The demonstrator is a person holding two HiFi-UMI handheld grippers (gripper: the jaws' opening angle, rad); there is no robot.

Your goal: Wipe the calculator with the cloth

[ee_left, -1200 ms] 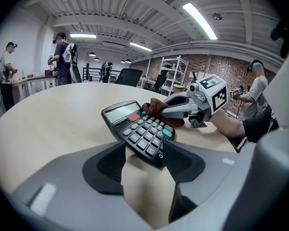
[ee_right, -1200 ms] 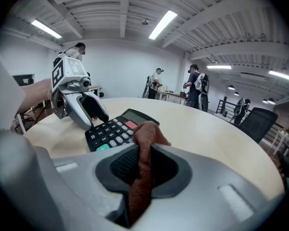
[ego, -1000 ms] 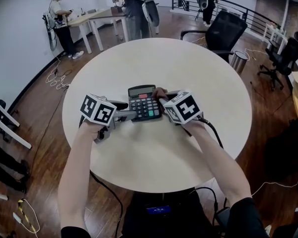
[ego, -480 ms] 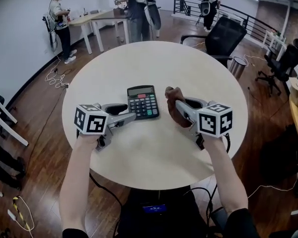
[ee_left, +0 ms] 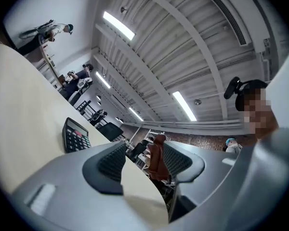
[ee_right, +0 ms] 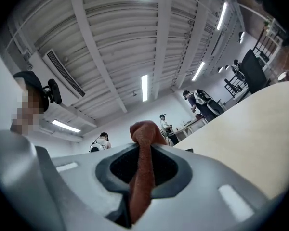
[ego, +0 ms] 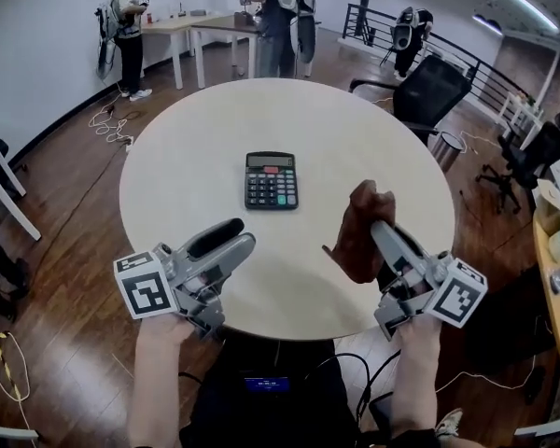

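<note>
At five o'clock of the calculator (ego: 271, 180) the right gripper (ego: 383, 234) clamps the cloth (ego: 355, 245); at seven the left gripper (ego: 231, 238) gapes empty: better brace it, then wipe flat

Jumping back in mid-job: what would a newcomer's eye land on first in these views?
First, the rust-brown cloth bunched in the shut right gripper, at the near right edge of the round table. Next, the black calculator, lying alone near the table's middle, apart from both grippers. The left gripper is open and empty at the near left edge.
</note>
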